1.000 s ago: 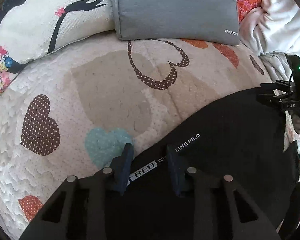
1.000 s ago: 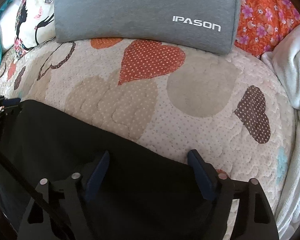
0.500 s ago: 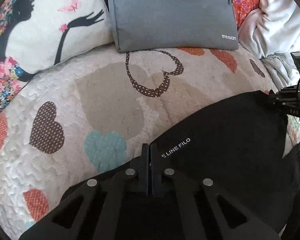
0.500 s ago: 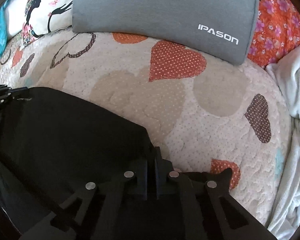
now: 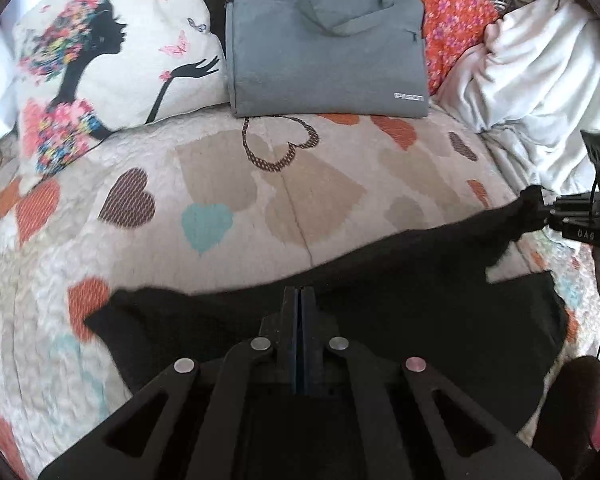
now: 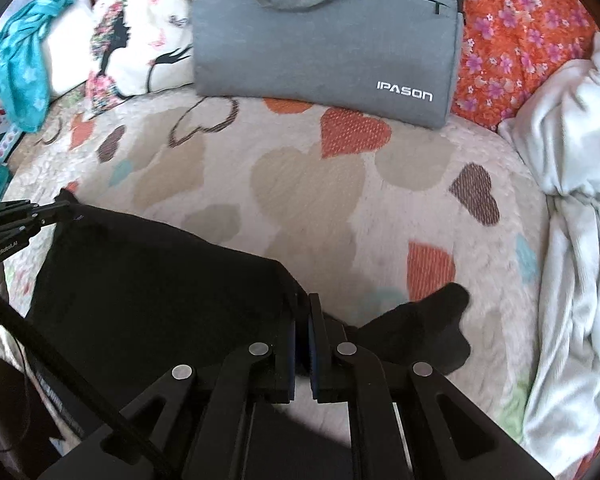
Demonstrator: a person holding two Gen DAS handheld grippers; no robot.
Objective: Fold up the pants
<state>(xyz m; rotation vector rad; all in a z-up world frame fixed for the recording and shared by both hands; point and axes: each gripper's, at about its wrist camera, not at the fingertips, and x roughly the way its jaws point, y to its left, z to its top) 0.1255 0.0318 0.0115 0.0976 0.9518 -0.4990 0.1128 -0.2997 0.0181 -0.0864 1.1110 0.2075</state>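
The grey fabric laptop bag (image 5: 326, 44), soft and rectangular with looped handles and white "IPASON" lettering, lies flat at twelve o'clock on the bed; whether anything is inside it cannot be told. The black pants (image 5: 400, 292), a smooth matte cloth, stretch across the near part of the quilted bedspread (image 5: 260, 200), which is puckered cream fabric printed with orange, brown, tan and teal hearts. The left hand-held gripper (image 5: 299, 300) is clamped on the pants' upper edge at six o'clock in its own view, a loose corner flopping out toward eight o'clock. The right hand-held gripper (image 6: 303, 312) is likewise pinched on the edge, a flap sticking out at four o'clock. A printed cushion (image 5: 112, 68) sits at ten o'clock, rumpled white bedding (image 6: 572, 200) at three.
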